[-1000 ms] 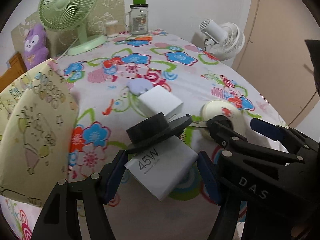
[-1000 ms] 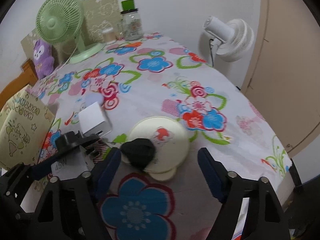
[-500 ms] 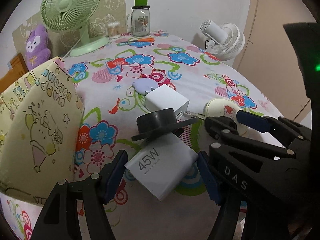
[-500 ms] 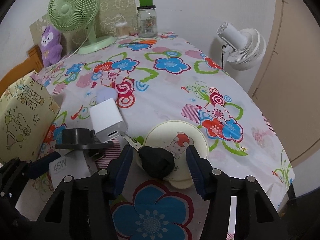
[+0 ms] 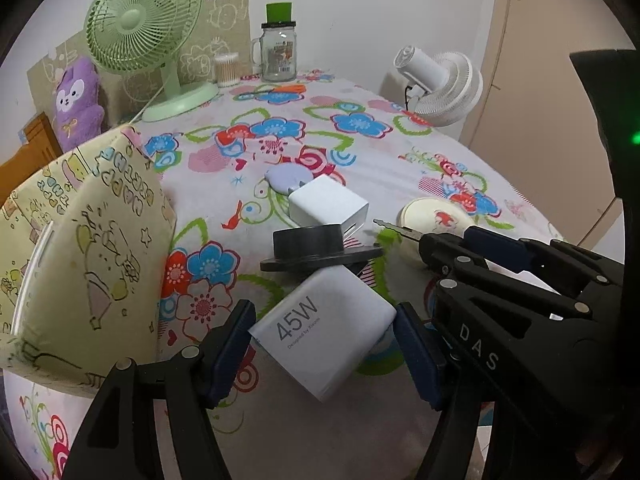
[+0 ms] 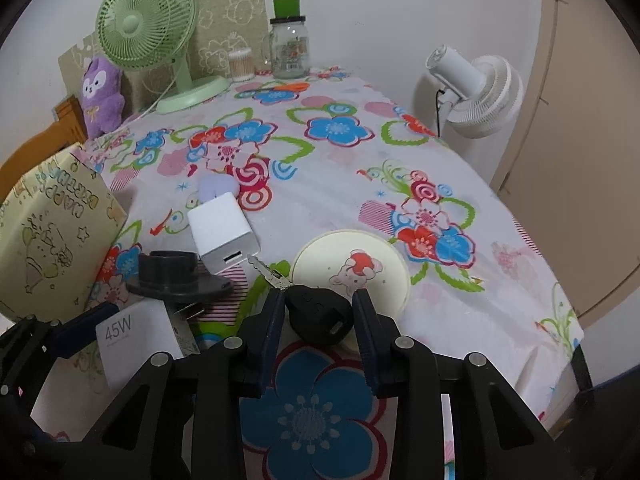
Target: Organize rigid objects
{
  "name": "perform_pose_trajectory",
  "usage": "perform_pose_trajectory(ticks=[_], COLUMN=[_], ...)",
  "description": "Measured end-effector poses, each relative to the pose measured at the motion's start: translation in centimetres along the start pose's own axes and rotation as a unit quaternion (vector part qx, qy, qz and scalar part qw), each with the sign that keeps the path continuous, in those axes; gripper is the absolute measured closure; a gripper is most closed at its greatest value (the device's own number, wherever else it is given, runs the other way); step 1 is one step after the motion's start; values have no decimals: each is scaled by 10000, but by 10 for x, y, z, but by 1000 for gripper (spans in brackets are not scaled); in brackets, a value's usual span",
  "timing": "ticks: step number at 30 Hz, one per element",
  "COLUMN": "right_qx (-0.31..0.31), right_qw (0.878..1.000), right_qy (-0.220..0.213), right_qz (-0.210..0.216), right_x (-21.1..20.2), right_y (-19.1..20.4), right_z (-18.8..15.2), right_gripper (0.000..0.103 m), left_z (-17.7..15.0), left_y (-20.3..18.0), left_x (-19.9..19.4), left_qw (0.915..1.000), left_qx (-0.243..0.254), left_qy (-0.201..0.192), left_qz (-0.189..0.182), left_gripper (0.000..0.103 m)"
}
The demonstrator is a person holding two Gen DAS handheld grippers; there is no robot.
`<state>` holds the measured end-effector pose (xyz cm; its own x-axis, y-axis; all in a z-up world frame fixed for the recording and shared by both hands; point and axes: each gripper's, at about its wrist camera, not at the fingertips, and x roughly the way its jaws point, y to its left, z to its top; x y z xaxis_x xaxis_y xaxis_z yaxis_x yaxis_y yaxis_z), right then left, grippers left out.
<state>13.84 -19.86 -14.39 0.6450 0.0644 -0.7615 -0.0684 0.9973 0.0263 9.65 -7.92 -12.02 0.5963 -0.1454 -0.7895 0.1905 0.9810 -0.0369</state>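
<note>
Right claw (image 6: pixel 319 312) closed since earlier onto key (image 6: pixel 318 312). Left claw (image 5: pixel 324 336) clamped on charger (image 5: pixel 324 334). Bag (image 5: pixel 80 248) left of it; nothing stowed yet.

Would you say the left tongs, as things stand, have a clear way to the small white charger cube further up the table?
Probably not yet: the left tongs grip the 45W charger, and the black round adapter lies between them and the white cube.

Right gripper (image 6: pixel 319 312) newly clamped on key (image 6: pixel 318 312)
</note>
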Motion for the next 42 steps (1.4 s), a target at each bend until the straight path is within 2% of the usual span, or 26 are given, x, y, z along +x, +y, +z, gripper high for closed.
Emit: perform_pose_trajectory(ticks=[13,42], right_qx=[30,49], right_qw=[9992,9964], right_qy=[-395,-840], right_qz=[-65,-63], right_x=[-44,-105], right_y=[4,24], right_z=[6,40], right_gripper=[66,66], left_z=[4,37], left_y=[-3,10], left_x=[-37,-92], left_qw=[9995,9975], left_qx=[33,170], left_qy=[-321,-677], left_qz=[-41,116], left_gripper=[30,30])
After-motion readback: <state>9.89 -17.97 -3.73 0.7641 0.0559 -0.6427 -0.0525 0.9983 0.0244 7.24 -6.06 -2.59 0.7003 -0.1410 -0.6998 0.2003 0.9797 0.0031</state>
